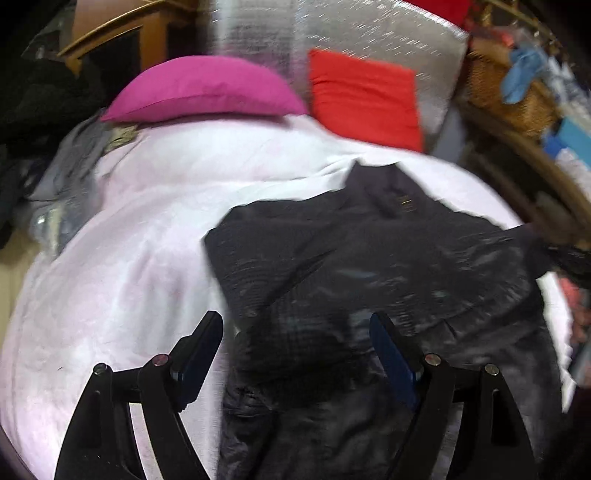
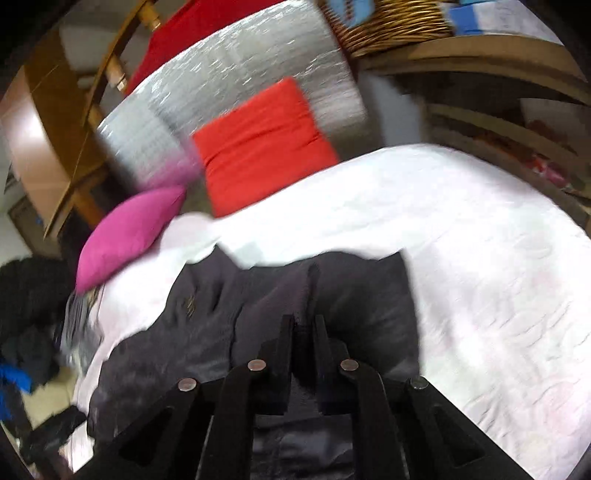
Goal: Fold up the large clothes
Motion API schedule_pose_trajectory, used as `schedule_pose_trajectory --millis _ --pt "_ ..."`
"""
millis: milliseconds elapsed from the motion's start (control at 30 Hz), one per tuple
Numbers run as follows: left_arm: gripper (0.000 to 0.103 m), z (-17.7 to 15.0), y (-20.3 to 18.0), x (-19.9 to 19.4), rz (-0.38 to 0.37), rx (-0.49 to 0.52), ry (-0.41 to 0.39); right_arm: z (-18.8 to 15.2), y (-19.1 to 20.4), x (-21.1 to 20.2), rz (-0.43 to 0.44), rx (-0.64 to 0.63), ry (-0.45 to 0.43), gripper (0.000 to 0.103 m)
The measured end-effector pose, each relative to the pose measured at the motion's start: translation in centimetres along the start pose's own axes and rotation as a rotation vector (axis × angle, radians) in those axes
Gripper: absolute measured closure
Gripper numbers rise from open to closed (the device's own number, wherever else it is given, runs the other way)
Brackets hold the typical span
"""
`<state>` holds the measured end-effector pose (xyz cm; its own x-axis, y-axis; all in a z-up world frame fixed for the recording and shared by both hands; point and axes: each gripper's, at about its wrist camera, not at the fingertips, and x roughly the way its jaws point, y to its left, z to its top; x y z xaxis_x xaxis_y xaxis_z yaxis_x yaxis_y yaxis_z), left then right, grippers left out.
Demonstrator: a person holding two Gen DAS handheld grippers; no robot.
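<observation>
A large dark grey jacket [image 1: 369, 258] lies spread on a bed with a pale pink-white cover [image 1: 129, 258]. My left gripper [image 1: 295, 321] is open and hovers over the jacket's near left part, with nothing between its fingers. In the right wrist view the jacket [image 2: 221, 314] lies at the bed's left side. My right gripper [image 2: 303, 323] is shut on a fold of the jacket's fabric and holds it at the near edge. Both views are motion-blurred.
A magenta pillow [image 1: 203, 88] and a red cushion [image 1: 365, 96] lie at the bed's head against a silver foil panel [image 1: 369, 33]. A wicker basket [image 2: 388, 26] stands on wooden shelves at the right. Dark clothes [image 2: 26, 314] are piled left of the bed.
</observation>
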<state>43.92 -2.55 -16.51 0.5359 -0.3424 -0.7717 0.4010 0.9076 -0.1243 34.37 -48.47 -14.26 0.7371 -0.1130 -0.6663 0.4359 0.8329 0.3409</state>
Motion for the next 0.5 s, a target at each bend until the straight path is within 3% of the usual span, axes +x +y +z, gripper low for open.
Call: schedule_pose_trajectory --millis 67,167,267,367,500 --pt "0.019 0.1 0.1 -0.2 0.002 -0.005 -0.02 0.3 -1.0 0.7 -0.032 0.019 0.014 0.094" --pt "0.019 -0.1 0.0 1.5 0.058 -0.021 0.024 -0.1 -2.5 2.1 -0.096 0.046 0.056 0.095" --pt "0.019 -0.3 -0.7 3.2 0.088 -0.005 0.072 -0.4 -3.8 2.7 -0.056 0.091 0.113 0.095" --pt "0.019 -1.0 -1.9 4.7 0.074 0.03 0.13 0.0 -3.1 1.5 0.023 0.1 0.083 0.094" --pt "0.019 -1.9 -3.7 4.9 0.139 0.147 0.133 0.1 -1.9 0.6 0.1 0.116 0.064 0.094"
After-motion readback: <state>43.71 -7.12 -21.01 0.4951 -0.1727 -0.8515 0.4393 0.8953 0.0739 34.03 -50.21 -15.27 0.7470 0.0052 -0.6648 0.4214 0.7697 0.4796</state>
